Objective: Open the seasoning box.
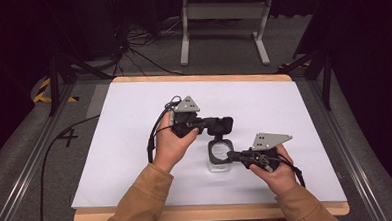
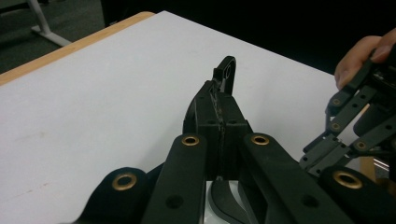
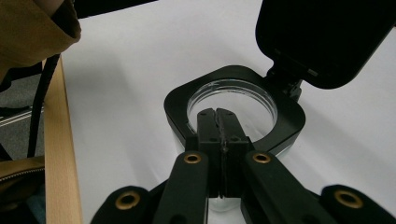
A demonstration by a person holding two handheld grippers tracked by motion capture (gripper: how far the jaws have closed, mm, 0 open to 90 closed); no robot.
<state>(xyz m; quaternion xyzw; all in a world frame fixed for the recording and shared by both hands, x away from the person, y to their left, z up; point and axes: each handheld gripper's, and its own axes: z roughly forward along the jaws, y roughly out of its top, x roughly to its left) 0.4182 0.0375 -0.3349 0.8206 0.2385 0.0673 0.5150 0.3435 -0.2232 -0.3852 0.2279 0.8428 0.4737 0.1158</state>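
Clear glass jar with a black collar sits near the table's front edge, centre. In the left gripper view, the left gripper clenches the hinged lid. In the right gripper view, the right gripper's jaws pinch the collar.

Your forearms are covered by tan-brown sleeves, and your left gripper and right gripper are black, with brass-ringed rivets, grey three-cornered top plates and trailing black cables.
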